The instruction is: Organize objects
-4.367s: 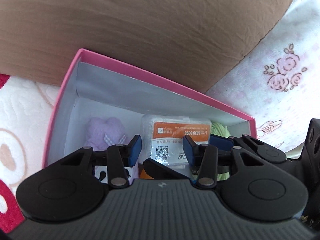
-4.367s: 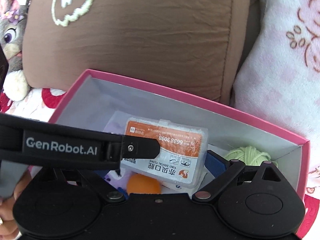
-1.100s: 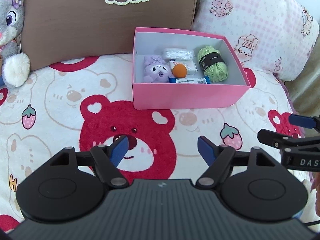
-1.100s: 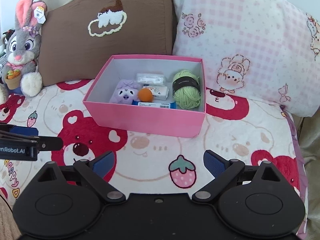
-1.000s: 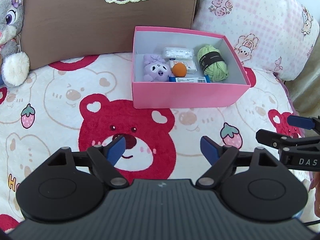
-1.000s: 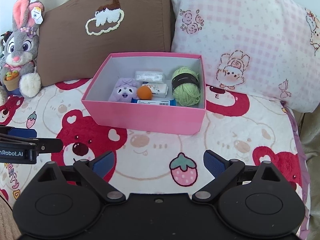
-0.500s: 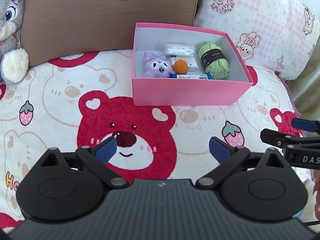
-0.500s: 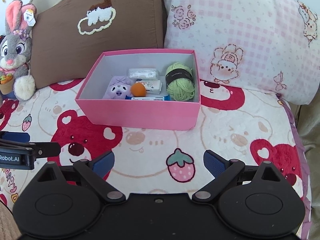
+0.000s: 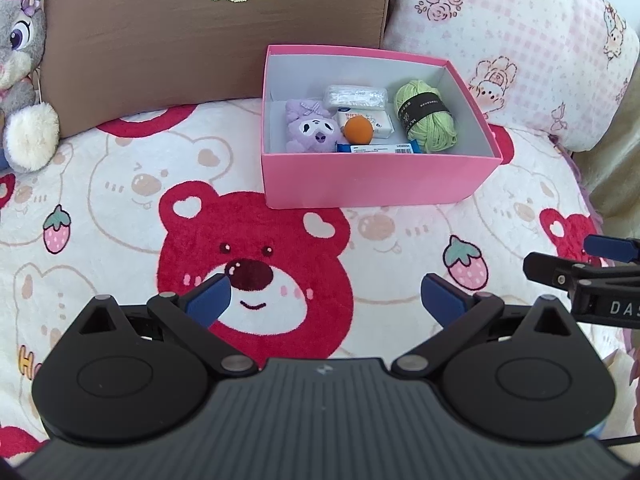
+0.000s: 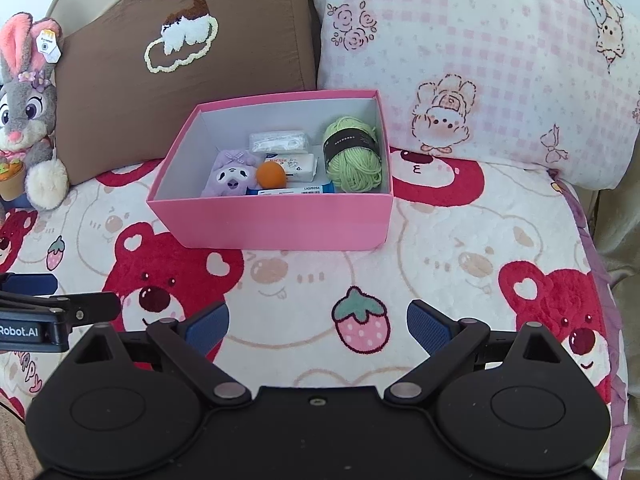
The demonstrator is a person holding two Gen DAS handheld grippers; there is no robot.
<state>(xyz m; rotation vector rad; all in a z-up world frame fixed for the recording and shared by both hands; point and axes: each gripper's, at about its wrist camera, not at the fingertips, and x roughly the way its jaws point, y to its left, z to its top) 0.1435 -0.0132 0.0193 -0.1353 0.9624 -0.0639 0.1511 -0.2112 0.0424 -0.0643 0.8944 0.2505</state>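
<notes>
A pink box (image 9: pixel 376 180) sits on the bear-print blanket (image 9: pixel 120 200), against the pillows. Inside lie a purple plush (image 9: pixel 310 128), an orange ball (image 9: pixel 359 129), a green yarn skein (image 9: pixel 426 118), a clear white packet (image 9: pixel 356 96) and a blue-edged label card (image 9: pixel 380 148). My left gripper (image 9: pixel 325 298) hovers over the red bear face well in front of the box, open and empty. To its right, my right gripper (image 10: pixel 317 326) is open over the strawberry print, also empty. The box (image 10: pixel 276 220) lies ahead of both.
A brown pillow (image 9: pixel 200 40) and a pink checked pillow (image 9: pixel 520 48) stand behind the box. A grey rabbit plush (image 10: pixel 28 120) sits at the far left. The blanket's frilled edge (image 10: pixel 600 280) drops off at the right.
Both grippers have come out of the box and drawn back over the blanket. Within the last second the left jaws spread wider; the right view tilted slightly.
</notes>
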